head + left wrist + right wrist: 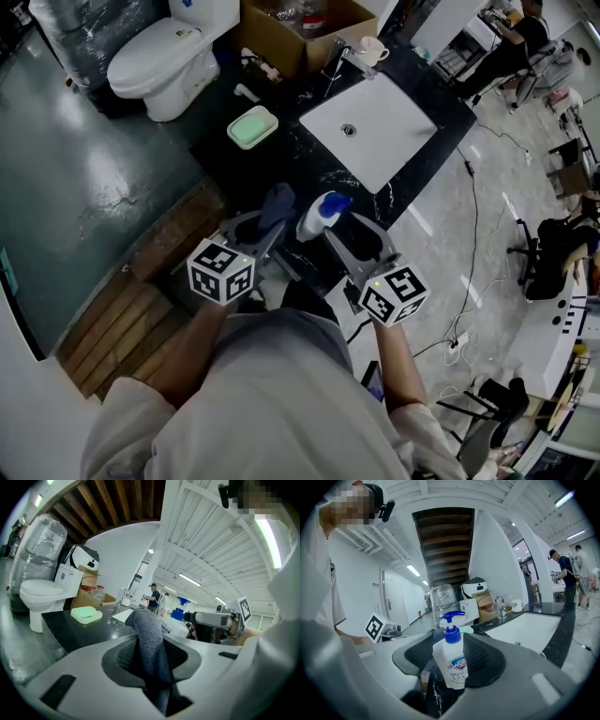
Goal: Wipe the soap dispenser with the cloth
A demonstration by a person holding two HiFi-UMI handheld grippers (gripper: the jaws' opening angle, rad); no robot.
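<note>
Left claw (150, 644) is pinching the soft cloth (146, 625); right claw (452, 641) is standing wide around the dispenser (452, 667), a light, slick bottle likely best gripped across its body.

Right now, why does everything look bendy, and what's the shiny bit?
Left gripper view: a fisheye lens curves the ceiling beams and blacks out the corners, while the cloth stays sharp. Right gripper view: same bend, soap dispenser sharp. Head view: lamp glare on the floor.
</note>
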